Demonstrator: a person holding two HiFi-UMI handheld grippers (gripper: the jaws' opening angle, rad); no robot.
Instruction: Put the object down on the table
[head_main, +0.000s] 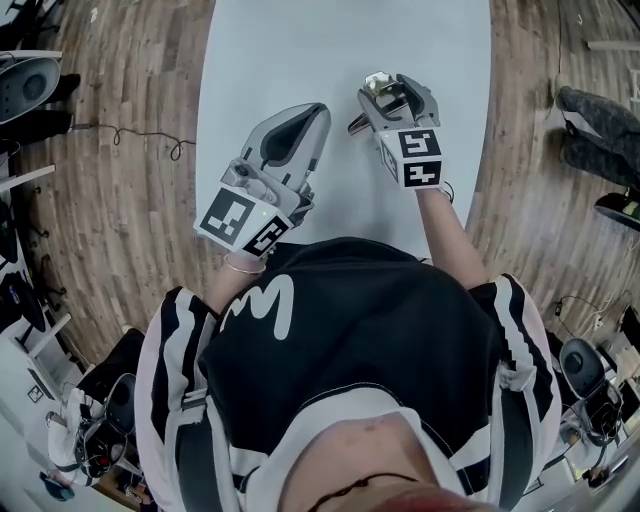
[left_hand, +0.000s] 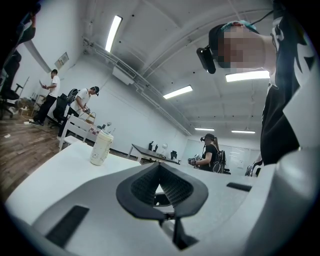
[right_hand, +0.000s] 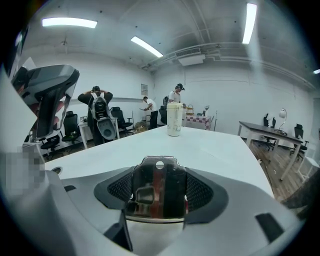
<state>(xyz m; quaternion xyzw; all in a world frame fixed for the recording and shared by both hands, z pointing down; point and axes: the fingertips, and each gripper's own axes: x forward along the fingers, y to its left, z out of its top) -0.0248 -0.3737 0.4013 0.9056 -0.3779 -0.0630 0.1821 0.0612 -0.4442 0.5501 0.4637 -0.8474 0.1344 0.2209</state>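
Note:
A shiny metal piece (right_hand: 159, 192) with a small hole near its top edge is clamped between the pads of my right gripper (right_hand: 160, 172). From the head view, the right gripper (head_main: 385, 92) hovers over the white table (head_main: 300, 50) with the metal piece (head_main: 376, 90) at its tip and a thin part sticking out to the left. My left gripper (head_main: 303, 120) is beside it to the left, shut, with nothing between its dark pads (left_hand: 172, 187). The left gripper view shows the left gripper (left_hand: 160, 170) pointing along the table (left_hand: 50, 175).
A white lidded tumbler (left_hand: 101, 148) (right_hand: 173, 120) stands farther along the table. Wooden floor (head_main: 100, 200) lies on both sides, with a cable (head_main: 130, 135) at the left. Other people, chairs and tables (right_hand: 260, 127) fill the room behind.

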